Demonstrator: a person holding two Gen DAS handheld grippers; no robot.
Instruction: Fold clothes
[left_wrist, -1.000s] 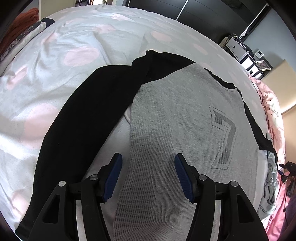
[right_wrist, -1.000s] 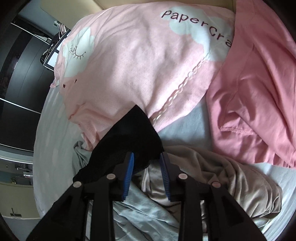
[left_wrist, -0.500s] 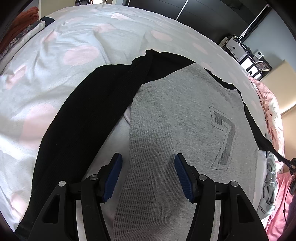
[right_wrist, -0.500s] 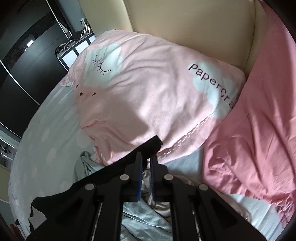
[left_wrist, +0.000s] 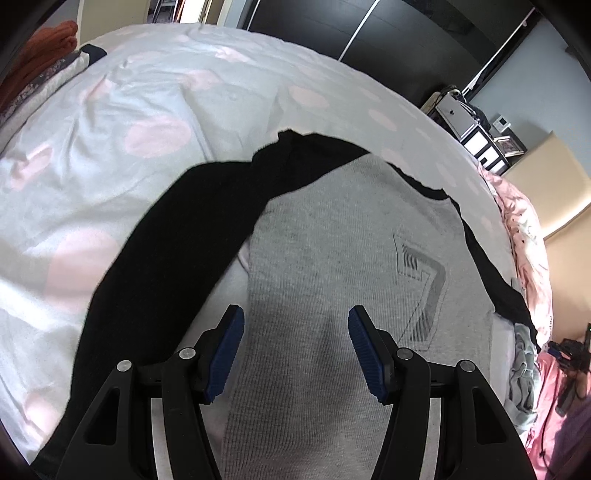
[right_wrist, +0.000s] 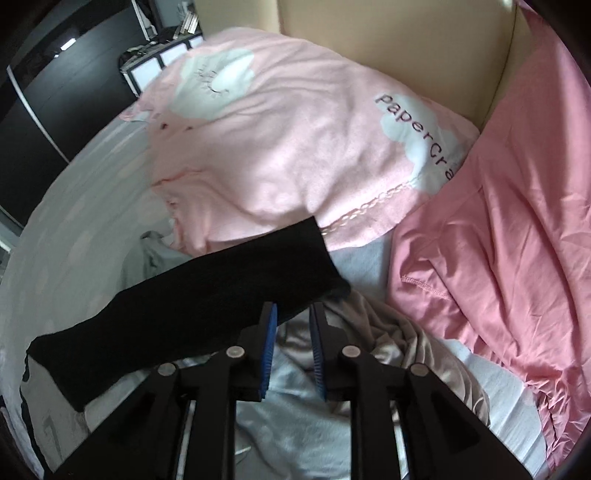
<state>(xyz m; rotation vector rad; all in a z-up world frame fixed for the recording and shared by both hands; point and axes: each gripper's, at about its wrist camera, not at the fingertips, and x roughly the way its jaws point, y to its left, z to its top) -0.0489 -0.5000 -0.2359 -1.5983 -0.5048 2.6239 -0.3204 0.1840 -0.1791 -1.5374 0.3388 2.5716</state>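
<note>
A grey sweatshirt (left_wrist: 332, 258) with black sleeves and a "7" print lies flat on the bed. Its one black sleeve (left_wrist: 159, 266) lies spread to the left. My left gripper (left_wrist: 293, 345) is open and empty, hovering over the grey hem. The other black sleeve (right_wrist: 207, 306) is stretched out over the pile of clothes. My right gripper (right_wrist: 292, 314) has its jaws slightly apart; the sleeve's cuff end lies right in front of the tips, released. The right gripper shows far right in the left wrist view (left_wrist: 569, 350).
A pink pillow (right_wrist: 295, 147) printed "papercra" and a pink sheet (right_wrist: 498, 240) lie by the beige headboard. A beige and pale blue clothes pile (right_wrist: 369, 369) is under the right gripper. Folded orange cloth (left_wrist: 40, 48) sits far left. Black wardrobe behind.
The right gripper, shut on the black sleeve half a second ago, has pulled it straight out sideways and its jaws have parted. The left gripper has stayed over the hem.
</note>
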